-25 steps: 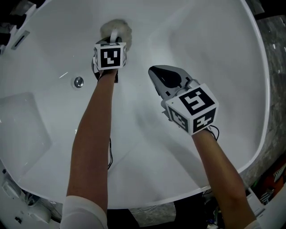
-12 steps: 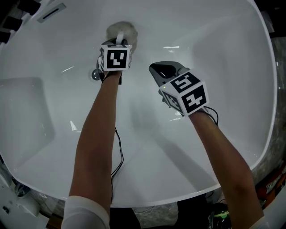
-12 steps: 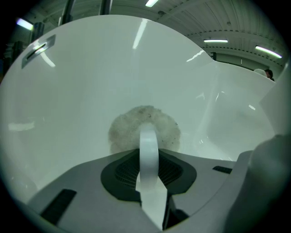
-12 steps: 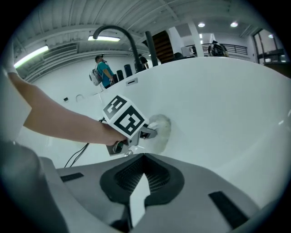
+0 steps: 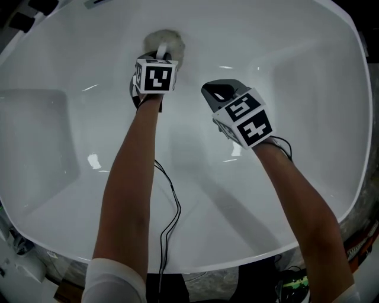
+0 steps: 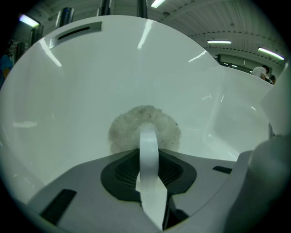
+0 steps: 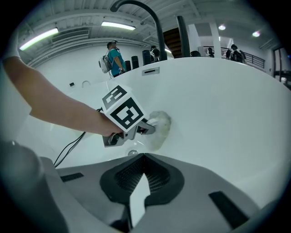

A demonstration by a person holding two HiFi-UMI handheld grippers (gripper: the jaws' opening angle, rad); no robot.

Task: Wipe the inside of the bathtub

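A white bathtub (image 5: 296, 118) fills the head view. A round, fluffy grey-white pad (image 5: 164, 42) lies flat against its far wall. My left gripper (image 5: 159, 54) is shut on the pad's white loop handle (image 6: 148, 145), with the pad (image 6: 144, 127) pressed to the tub just ahead of the jaws. My right gripper (image 5: 208, 90) hovers over the tub floor to the right, shut with nothing held. In the right gripper view the left gripper (image 7: 148, 128) and the pad (image 7: 160, 125) show ahead, and the right gripper (image 7: 144, 175) is apart from both.
A drain (image 7: 132, 153) sits in the tub floor below the left gripper. An overflow slot (image 6: 75, 32) is high on the far wall and a dark faucet (image 7: 136, 9) arches over the rim. A black cable (image 5: 169, 207) trails under the left arm. People stand far behind.
The left gripper and the pad have slid slightly rightward along the far wall, and the drain has gone out of sight behind the gripper. The right gripper has barely shifted.
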